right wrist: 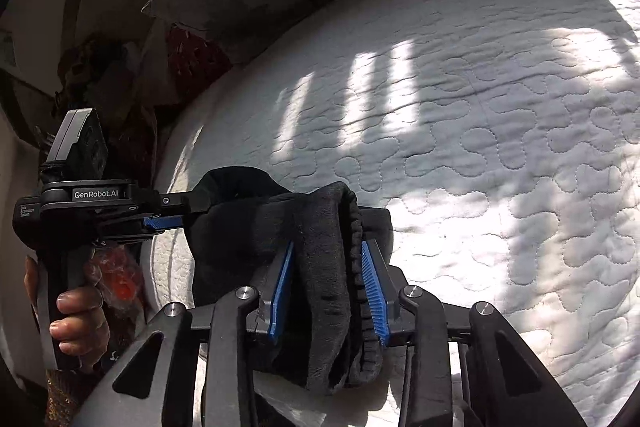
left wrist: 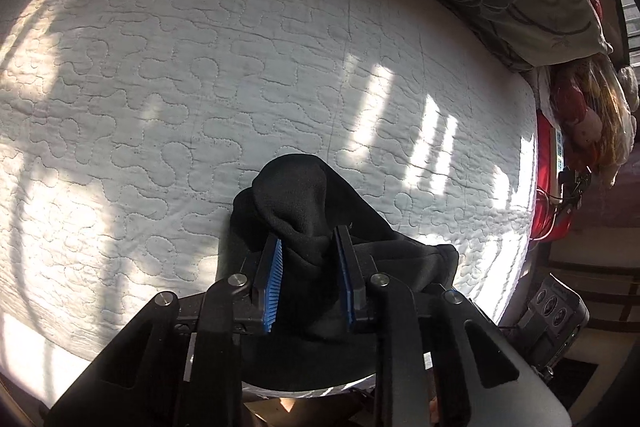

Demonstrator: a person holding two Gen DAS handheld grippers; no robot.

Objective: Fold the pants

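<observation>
Right wrist: left hand (right wrist: 78, 319) grips left gripper (right wrist: 188, 211) (level, clamping pants (right wrist: 320, 267)).

In the right wrist view, the left hand-held gripper (right wrist: 168, 217) carries the only readable text. On the side of its dark body, a grey strip bears the brand "GenRobot.AI" in white letters. Just to the left of that, on the rounded end of the same body, stands a smaller white label in three short lines; it is too small and too curved to read with certainty. In the left wrist view no text, number or sign can be read.
</observation>
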